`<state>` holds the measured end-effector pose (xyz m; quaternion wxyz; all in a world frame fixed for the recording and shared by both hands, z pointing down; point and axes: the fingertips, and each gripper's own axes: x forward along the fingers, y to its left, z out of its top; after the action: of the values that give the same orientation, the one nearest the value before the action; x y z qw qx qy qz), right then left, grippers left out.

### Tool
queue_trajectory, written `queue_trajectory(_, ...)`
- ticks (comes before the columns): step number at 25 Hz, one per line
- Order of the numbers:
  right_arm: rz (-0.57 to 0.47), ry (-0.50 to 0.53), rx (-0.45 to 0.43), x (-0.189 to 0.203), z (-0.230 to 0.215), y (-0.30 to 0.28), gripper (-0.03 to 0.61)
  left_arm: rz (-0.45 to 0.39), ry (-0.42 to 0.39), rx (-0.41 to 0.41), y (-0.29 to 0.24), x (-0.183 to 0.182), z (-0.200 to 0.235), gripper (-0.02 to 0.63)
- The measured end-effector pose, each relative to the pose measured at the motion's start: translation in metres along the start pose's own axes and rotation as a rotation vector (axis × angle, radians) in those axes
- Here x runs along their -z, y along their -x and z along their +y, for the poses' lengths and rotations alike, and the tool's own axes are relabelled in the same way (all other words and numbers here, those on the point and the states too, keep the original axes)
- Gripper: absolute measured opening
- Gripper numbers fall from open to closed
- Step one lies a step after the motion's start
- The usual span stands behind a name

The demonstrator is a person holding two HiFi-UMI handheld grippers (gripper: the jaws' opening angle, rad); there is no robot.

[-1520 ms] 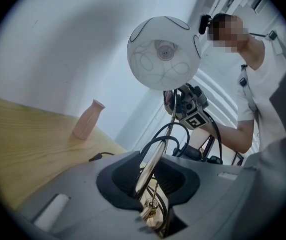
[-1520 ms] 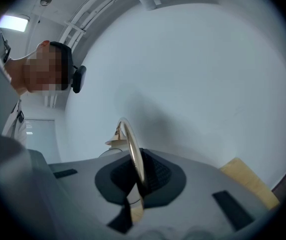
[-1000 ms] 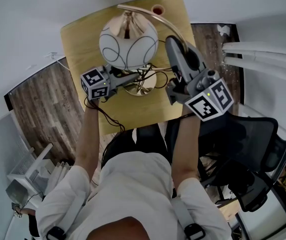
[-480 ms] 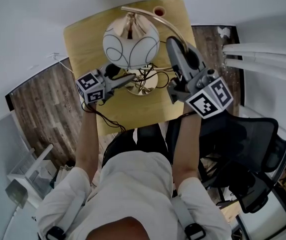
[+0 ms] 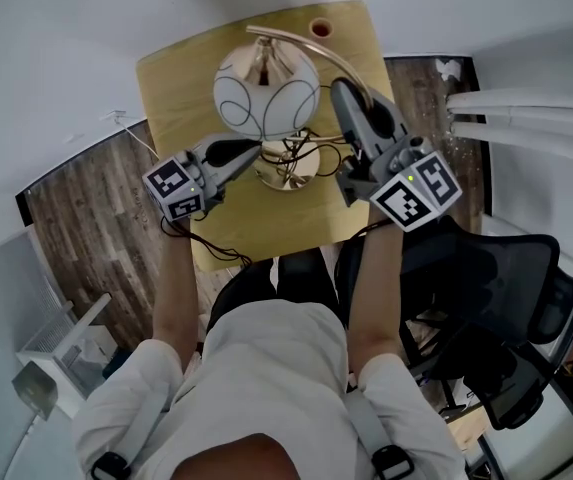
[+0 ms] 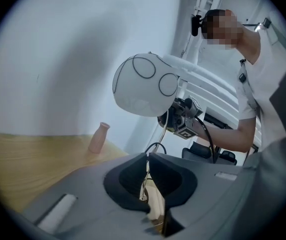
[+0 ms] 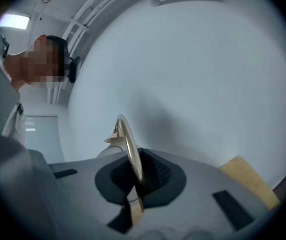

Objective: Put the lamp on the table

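Head view: the lamp stands with its brass base on the wooden bench. The left tongs are just under the shade, and the right tongs are on the arched stem.

Left gripper view: the tongs have just been closing — only a slit is left, with the thin stem showing in it; whether it is pinched is unclear.

Right gripper view: the tongs are clamped on the brass arc.

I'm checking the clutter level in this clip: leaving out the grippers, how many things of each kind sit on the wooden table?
lamp, with its black cord: 1
small pink vase: 1
Total: 2
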<state>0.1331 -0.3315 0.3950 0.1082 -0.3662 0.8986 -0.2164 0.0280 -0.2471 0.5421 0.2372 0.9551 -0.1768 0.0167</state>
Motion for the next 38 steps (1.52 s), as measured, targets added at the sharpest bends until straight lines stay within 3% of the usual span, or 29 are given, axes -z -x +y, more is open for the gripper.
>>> queue_trajectory(17, 0.037, 0.032, -0.003, 0.014, 0.019, 0.011, -0.002, -0.090, -0.150, 0.074, 0.022, -0.069, -0.084, 0.000)
queue_trajectory(25, 0.052, 0.047, -0.001, 0.022, 0.028, 0.018, -0.002, -0.137, -0.173, 0.068, 0.029, -0.087, -0.102, 0.000)
queue_trajectory(38, 0.070, 0.073, 0.011, 0.033, 0.038, 0.023, -0.002, -0.146, -0.175, 0.069, 0.036, -0.088, -0.110, -0.001)
